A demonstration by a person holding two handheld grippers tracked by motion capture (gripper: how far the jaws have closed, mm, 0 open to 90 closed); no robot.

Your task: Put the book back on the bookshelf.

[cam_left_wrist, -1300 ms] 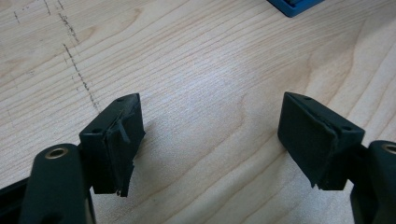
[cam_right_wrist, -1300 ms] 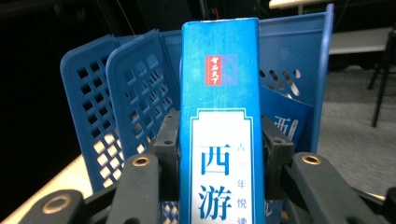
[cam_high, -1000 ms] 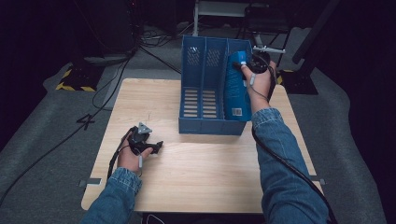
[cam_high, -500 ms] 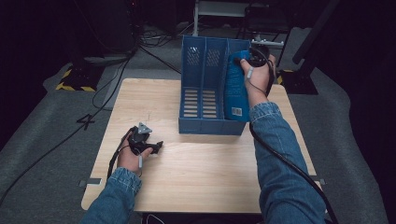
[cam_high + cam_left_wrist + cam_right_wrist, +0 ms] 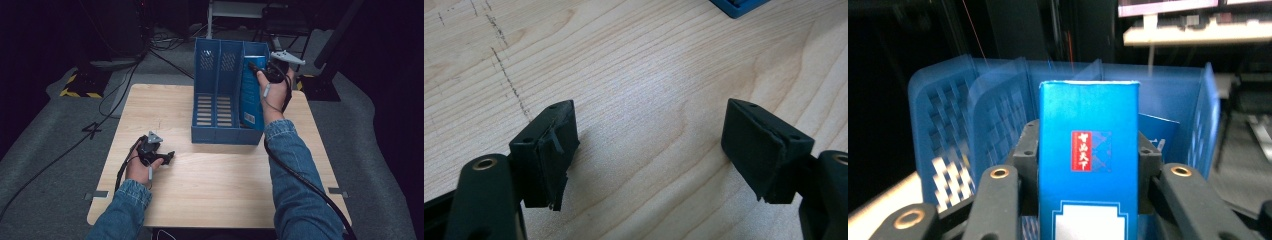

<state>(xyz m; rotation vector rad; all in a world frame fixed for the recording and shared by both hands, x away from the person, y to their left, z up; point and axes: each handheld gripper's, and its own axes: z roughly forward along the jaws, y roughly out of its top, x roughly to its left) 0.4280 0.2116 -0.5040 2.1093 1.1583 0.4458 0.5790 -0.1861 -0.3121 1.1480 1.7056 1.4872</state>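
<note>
A blue three-slot file rack (image 5: pixel 220 95) stands at the back middle of the wooden table (image 5: pixel 215 190). My right gripper (image 5: pixel 256 68) is shut on a blue book (image 5: pixel 251 95), held upright over the rack's right slot. In the right gripper view the blue book (image 5: pixel 1089 160) sits between the jaws, its spine with a red label facing me, and the file rack (image 5: pixel 963 120) stands behind it. Another blue book (image 5: pixel 1159 132) stands in the slot behind it. My left gripper (image 5: pixel 169 158) rests low over the table's front left, open; its fingers (image 5: pixel 549 150) have bare wood between them.
Dark floor with cables (image 5: pixel 125 75) surrounds the table. A yellow-black striped base (image 5: pixel 80 87) lies at the back left. A dark stand (image 5: pixel 320 85) rises at the back right. A corner of the rack (image 5: pixel 739 6) shows in the left gripper view.
My right gripper has shifted left with the blue book, bringing it over the rack's right slot. The left gripper has stayed where it was.
</note>
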